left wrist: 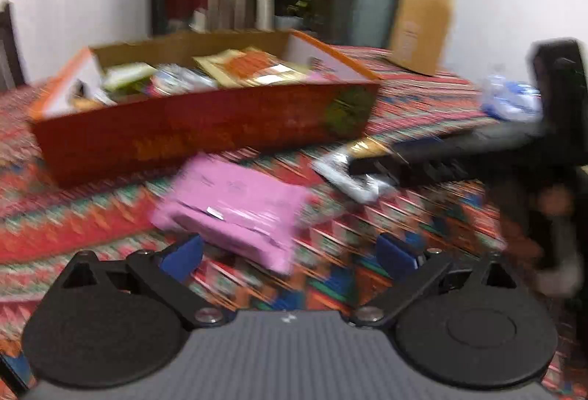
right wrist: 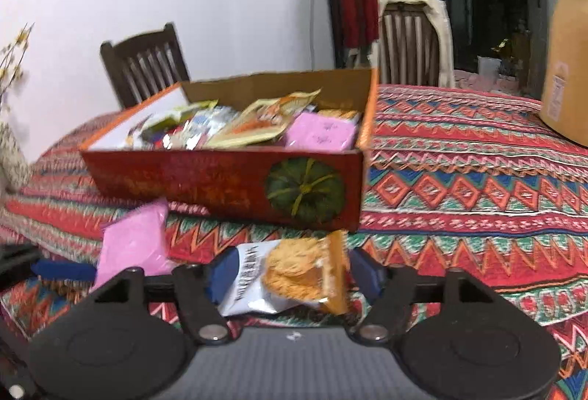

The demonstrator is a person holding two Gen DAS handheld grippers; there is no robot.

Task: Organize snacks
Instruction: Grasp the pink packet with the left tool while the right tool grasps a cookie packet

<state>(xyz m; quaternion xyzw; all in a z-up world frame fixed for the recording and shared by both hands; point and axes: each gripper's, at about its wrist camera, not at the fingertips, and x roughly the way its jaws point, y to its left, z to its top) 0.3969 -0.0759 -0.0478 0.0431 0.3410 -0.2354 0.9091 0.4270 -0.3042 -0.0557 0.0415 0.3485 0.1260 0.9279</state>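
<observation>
Left gripper (left wrist: 290, 253): jaws held wide apart, nothing between them; a pink packet (left wrist: 235, 212) is found lying flat on the patterned cloth (left wrist: 422, 216) just ahead of the gap, its near corner reaching in between the fingertips but touched by neither pad. Right gripper (right wrist: 290, 275): jaws partly apart, with a white-and-orange snack bag (right wrist: 294, 278) sitting between them; the pads are seen beside the bag's edges, and whether they press on it cannot be told, so no firm hold is recorded. Beyond both sets of jaws, straight ahead, a red cardboard box (right wrist: 220, 179) with a pumpkin picture is placed on the cloth, already loaded with assorted packets, a second pink packet (right wrist: 319, 135) at its right end. Further off, a tan container (right wrist: 566, 61) and wooden chairs are noted. Step judged in hand: the snack bag is to be gripped and carried to the box. It is best clamped across its middle, gently, since the contents would likely be crushed, then lifted clear of the box's near wall before release over a free spot.
</observation>
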